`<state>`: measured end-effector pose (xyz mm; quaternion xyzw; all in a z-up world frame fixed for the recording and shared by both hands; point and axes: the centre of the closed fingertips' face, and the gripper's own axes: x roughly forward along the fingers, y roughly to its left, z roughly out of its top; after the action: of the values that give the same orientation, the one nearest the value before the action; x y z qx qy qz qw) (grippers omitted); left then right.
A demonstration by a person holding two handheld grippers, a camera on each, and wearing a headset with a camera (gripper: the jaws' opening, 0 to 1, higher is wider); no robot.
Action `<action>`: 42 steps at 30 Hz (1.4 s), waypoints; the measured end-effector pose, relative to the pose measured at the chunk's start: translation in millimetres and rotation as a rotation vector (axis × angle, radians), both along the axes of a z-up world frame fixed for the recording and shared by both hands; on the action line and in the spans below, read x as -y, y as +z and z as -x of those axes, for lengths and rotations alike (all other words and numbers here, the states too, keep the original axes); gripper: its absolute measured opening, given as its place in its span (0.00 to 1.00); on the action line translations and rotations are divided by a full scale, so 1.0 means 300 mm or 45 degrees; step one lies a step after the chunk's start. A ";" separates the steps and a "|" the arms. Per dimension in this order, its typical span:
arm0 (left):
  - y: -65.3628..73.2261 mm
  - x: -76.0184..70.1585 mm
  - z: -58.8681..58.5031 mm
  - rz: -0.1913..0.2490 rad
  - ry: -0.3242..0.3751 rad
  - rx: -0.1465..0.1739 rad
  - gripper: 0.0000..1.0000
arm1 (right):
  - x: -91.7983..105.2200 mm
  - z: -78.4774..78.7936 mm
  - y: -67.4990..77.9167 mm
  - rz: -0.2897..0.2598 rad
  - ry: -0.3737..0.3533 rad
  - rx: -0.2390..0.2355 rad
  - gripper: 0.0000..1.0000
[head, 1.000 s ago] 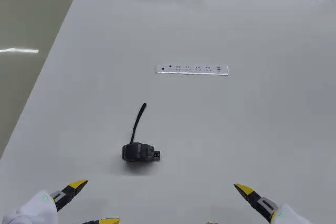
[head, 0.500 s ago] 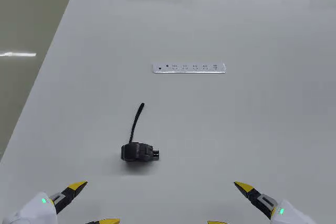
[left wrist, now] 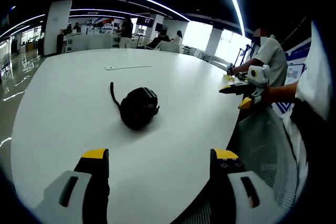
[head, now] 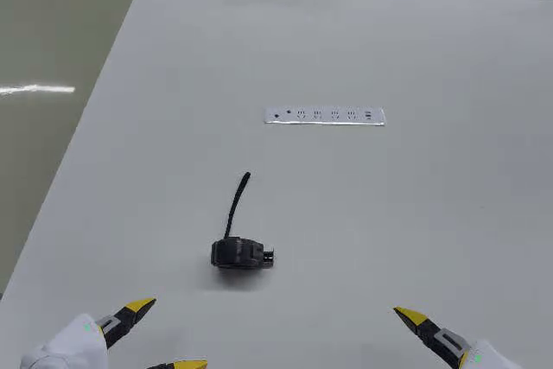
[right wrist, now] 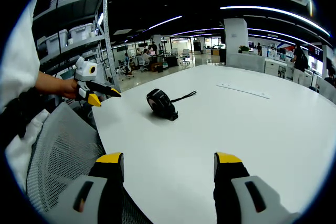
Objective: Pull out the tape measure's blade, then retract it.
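Note:
A black tape measure [head: 239, 254] lies on the white table [head: 415, 205], its wrist strap [head: 238, 203] trailing away from me. It also shows ahead of the jaws in the left gripper view [left wrist: 138, 107] and the right gripper view [right wrist: 161, 103]. My left gripper [head: 164, 334] hovers open at the near left edge, short of the tape measure, with nothing between its yellow tips [left wrist: 95, 154]. My right gripper [right wrist: 169, 158] is open too, at the near right [head: 419, 319]. Each gripper appears in the other's view: the right gripper [left wrist: 242, 88] and the left gripper [right wrist: 97, 94].
A white power strip [head: 325, 116] lies flat further back on the table. A mesh chair back [right wrist: 58, 150] sits below the table's near edge. A seated person [left wrist: 265, 56] is off to the side, and shelving [right wrist: 79, 30] stands behind.
The head camera has shifted slightly, so the scene sits a little to the right and lower. The tape measure rests in the same spot and both grippers stay open near the front edge.

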<state>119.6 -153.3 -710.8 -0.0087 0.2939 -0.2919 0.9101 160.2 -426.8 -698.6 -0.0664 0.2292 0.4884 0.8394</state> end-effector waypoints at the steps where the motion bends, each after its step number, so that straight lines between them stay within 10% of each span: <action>1: -0.002 0.002 0.000 -0.011 -0.009 0.000 0.74 | -0.001 0.000 0.000 -0.001 0.003 0.000 0.70; 42: -0.027 0.064 -0.190 -0.063 -0.196 -0.004 0.74 | -0.111 -0.122 -0.032 0.019 0.181 0.018 0.62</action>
<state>176.6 -172.6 -719.0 0.0361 0.3021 -0.3537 0.8845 196.7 -393.5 -708.2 -0.0922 0.2216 0.5446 0.8036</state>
